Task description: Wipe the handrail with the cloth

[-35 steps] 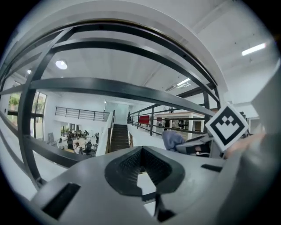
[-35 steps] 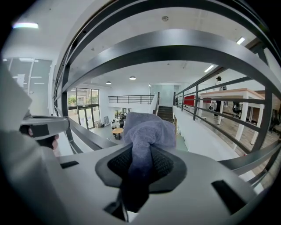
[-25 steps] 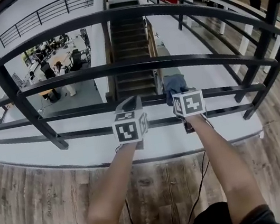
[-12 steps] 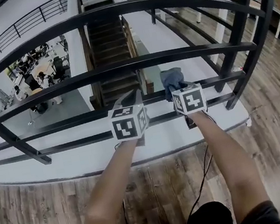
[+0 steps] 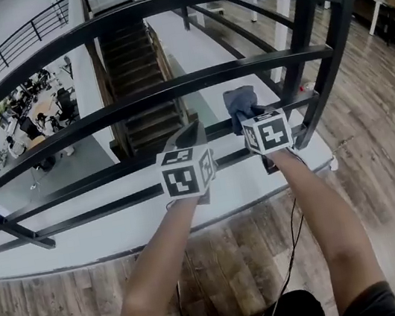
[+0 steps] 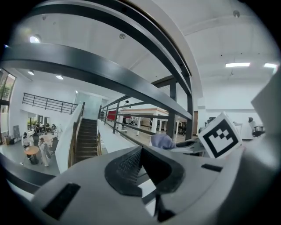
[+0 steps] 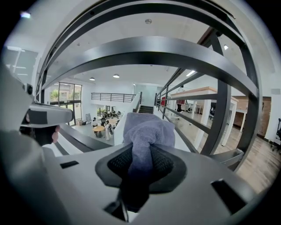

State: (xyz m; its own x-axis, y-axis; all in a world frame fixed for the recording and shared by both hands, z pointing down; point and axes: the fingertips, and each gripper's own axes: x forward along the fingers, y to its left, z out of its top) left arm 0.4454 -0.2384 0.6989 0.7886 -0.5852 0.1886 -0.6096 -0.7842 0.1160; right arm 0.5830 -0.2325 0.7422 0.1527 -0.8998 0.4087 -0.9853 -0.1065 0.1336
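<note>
The black handrail point(image 5: 155, 6) tops a railing of horizontal bars, with one bar point(image 5: 135, 104) just past both grippers. My right gripper point(image 5: 247, 116) is shut on a blue-grey cloth point(image 5: 240, 100). The cloth bunches out ahead of its jaws, between two bars and below the top rail. In the right gripper view the cloth point(image 7: 145, 132) fills the jaws, under a wide bar point(image 7: 153, 48). My left gripper point(image 5: 192, 133) hovers beside it to the left, shut and empty. In the left gripper view its jaws point(image 6: 141, 151) meet, and the cloth point(image 6: 161, 140) shows to their right.
The railing's end post point(image 5: 311, 27) stands just right of the right gripper. Beyond the bars are a staircase point(image 5: 130, 74) and a lower floor with people at desks point(image 5: 32, 122). Wood flooring point(image 5: 73, 311) lies underfoot. A cable point(image 5: 293, 250) hangs from the right gripper.
The view has shifted rightward along the railing, so the end post now stands close on the right. Both grippers keep their places side by side, the right one still holding the cloth.
</note>
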